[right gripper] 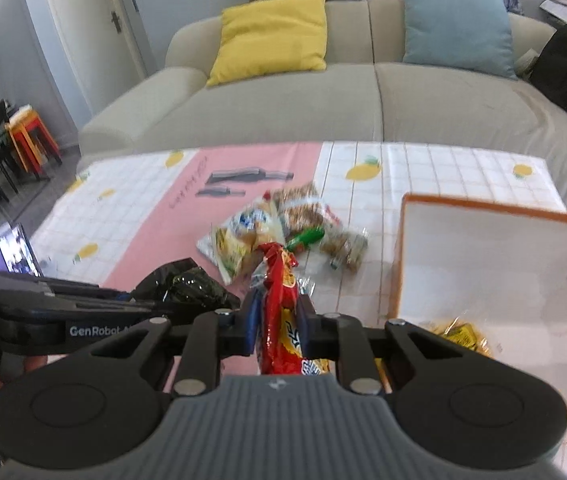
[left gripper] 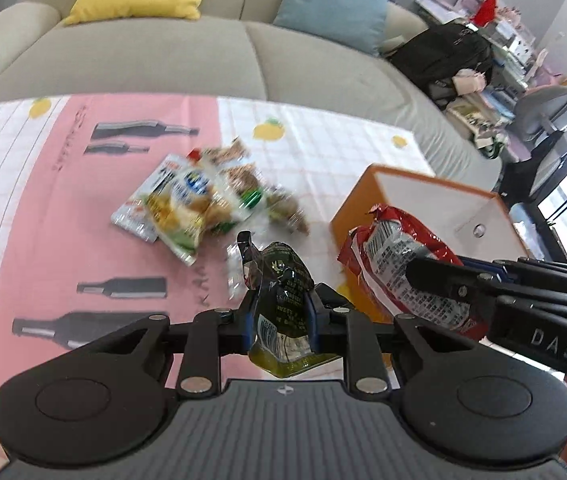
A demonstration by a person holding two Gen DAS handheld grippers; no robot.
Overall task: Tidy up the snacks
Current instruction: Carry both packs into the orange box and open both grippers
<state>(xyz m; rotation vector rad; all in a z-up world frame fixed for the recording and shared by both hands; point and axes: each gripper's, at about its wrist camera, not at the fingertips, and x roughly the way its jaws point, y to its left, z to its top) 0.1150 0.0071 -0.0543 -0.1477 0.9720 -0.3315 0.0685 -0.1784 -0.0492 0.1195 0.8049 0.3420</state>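
A: Between the left gripper's (left gripper: 281,312) blue pads: one dark green packet (left gripper: 281,300), clenched, long axis running away toward 12 o'clock, its lower end sagging below the pads.

B: Right gripper (right gripper: 277,320)?

A: Clamped on one red packet (right gripper: 279,312), held edge-on, long axis also toward 12. Neither packet appears to touch the tablecloth (right gripper: 143,216).

B: Destination?

A: Orange-rimmed box (right gripper: 483,240), white inside, open top. From the right fingers it lies at 2 o'clock, just beside; from the left fingers also at about 2, but with the right gripper and its red packet between. Right hand judged nearer, so likely first to drop.

B: Contents of box?

A: One yellow packet (right gripper: 459,334) at the near corner; the rest of the floor bare.

B: Remaining stock?

A: Loose pile of snack bags (right gripper: 283,228) at 12 o'clock from both grippers, well short of the sofa (right gripper: 323,104); a green-wrapped piece among them. Blurred, count uncertain.

B: Obstructions?

A: Box's near wall must be cleared by the red packet's hanging end. Grippers close side by side; the left would probably do best to wait.
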